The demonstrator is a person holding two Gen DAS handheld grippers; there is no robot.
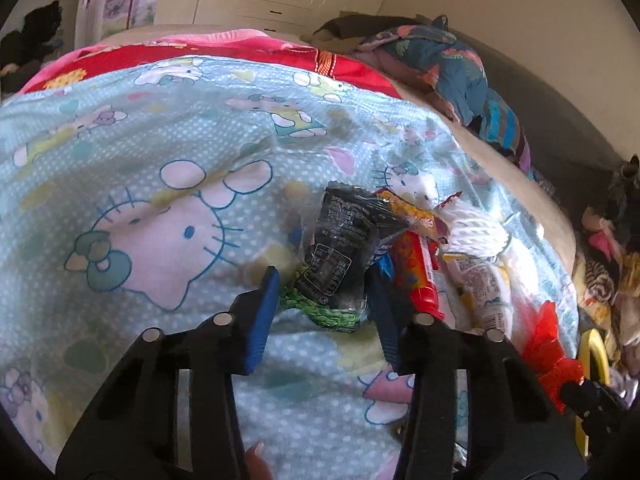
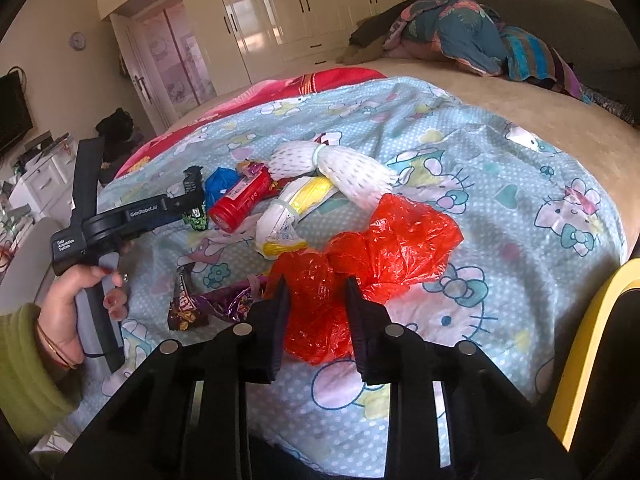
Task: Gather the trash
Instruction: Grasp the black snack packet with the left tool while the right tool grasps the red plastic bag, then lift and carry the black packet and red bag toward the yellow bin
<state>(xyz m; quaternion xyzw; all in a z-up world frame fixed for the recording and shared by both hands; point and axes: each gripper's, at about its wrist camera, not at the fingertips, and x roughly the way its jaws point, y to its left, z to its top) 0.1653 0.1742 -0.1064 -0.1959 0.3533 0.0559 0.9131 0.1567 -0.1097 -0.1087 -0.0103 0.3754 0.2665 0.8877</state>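
Observation:
Trash lies in a heap on a Hello Kitty blanket (image 1: 160,168). My left gripper (image 1: 326,280) is open, its blue fingers on either side of a black and green snack wrapper (image 1: 340,256), not closed on it. Beside the wrapper lie a red tube (image 1: 416,272), a white foam net (image 1: 476,232) and a white packet (image 1: 484,292). My right gripper (image 2: 318,304) is open around the near end of a crumpled red plastic bag (image 2: 384,248). A purple-brown candy wrapper (image 2: 208,304) lies to its left. The left gripper also shows in the right wrist view (image 2: 192,204) by the red tube (image 2: 240,200).
A yellow bin rim (image 2: 588,340) stands at the bed's right edge. Folded blue patterned bedding (image 2: 460,28) lies at the head of the bed. A red blanket (image 1: 248,52) lies beyond the Hello Kitty one. Wardrobes (image 2: 280,4) line the far wall.

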